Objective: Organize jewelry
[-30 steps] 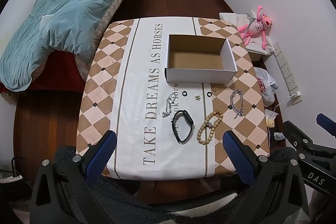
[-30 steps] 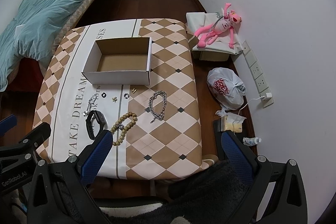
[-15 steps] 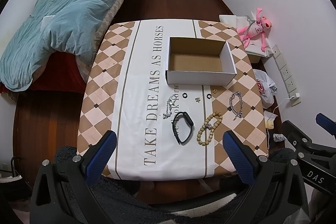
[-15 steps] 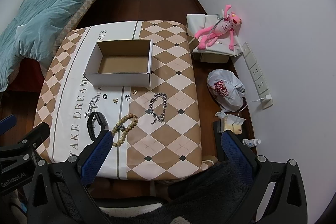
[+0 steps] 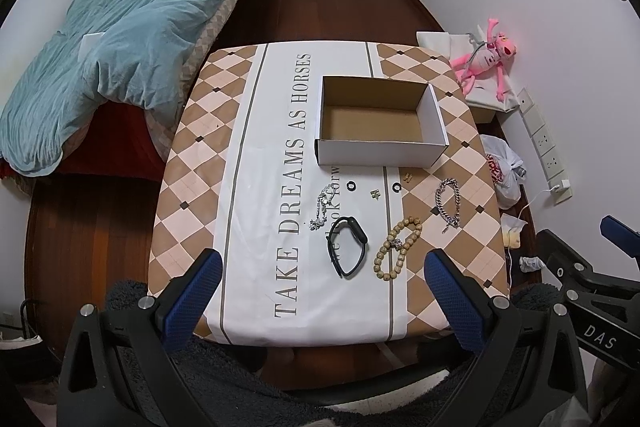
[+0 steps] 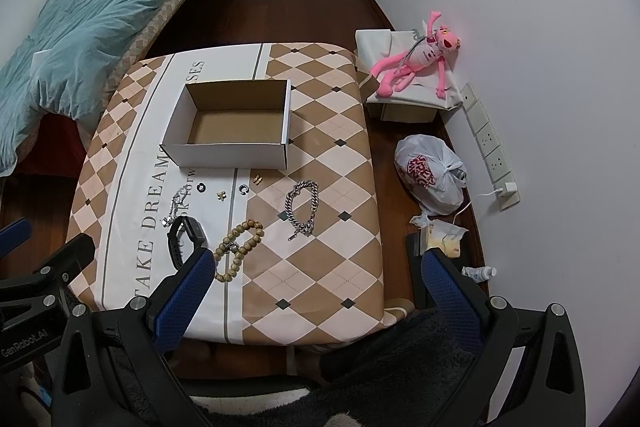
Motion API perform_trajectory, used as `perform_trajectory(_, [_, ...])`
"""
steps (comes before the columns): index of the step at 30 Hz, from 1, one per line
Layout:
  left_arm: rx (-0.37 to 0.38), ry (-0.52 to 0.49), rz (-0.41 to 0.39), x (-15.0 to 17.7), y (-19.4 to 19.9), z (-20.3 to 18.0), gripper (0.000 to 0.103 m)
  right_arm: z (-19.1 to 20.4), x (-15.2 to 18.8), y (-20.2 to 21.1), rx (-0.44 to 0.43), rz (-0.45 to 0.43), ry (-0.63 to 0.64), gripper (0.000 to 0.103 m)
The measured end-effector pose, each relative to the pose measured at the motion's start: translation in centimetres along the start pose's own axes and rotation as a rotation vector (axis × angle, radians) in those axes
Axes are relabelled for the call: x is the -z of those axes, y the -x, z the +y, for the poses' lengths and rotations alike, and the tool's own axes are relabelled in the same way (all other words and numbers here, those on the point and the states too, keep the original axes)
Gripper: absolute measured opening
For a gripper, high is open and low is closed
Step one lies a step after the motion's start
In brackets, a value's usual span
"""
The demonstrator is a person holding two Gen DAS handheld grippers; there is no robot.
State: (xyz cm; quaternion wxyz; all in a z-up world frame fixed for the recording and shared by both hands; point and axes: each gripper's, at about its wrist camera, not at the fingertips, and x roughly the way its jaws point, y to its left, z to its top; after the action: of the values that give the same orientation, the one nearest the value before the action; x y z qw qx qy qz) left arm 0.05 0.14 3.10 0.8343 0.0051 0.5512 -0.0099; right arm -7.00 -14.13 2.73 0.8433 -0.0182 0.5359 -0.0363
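Both blue-padded grippers, left gripper (image 5: 318, 285) and right gripper (image 6: 314, 283), hang wide open and empty above the table's near edge; at twelve o'clock a wooden bead bracelet (image 5: 397, 243) lies limp, light, best pinched across one strand, before the empty white cardboard box (image 5: 380, 151)

Table (image 5: 192, 163) bears box (image 5: 378, 151), bracelets (image 5: 398, 245), watch (image 5: 348, 247).

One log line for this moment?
stage: pre-grasp | left hand-held gripper: open | right hand-held gripper: open | box: empty | jewelry on table: black band, bead bracelet, chain bracelet
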Motion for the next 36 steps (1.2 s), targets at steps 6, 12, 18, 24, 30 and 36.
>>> perform_trajectory(6, [0.001, -0.001, -0.002, 0.1, 0.0, 0.1, 0.103, -0.1, 0.0, 0.0, 0.0, 0.0, 0.0, 0.103])
perform_trajectory(12, [0.001, 0.0, -0.002, 0.2, 0.0, 0.0, 0.103, 0.0, 0.0, 0.2, 0.0, 0.0, 0.003, 0.103])
perform_trajectory(18, [0.001, -0.001, -0.004, 0.1, 0.0, -0.1, 0.103, 0.0, 0.2, 0.0, -0.001, -0.002, 0.001, 0.103])
perform_trajectory(24, [-0.001, -0.001, -0.001, 0.0, -0.3, -0.3, 0.103, -0.5, -0.5, -0.1, -0.013, 0.012, -0.016, 0.103])
perform_trajectory(30, [-0.058, -0.017, 0.013, -0.6, -3.7, -0.3, 0.103, -1.5, -1.8, -3.8, -0.011, 0.075, -0.088, 0.103])
perform_trajectory(36, [-0.104, -0.012, 0.07, -0.5, -9.0, 0.6, 0.103, -1.4, -0.9, -10.4, -0.017, 0.169, -0.118, 0.102])
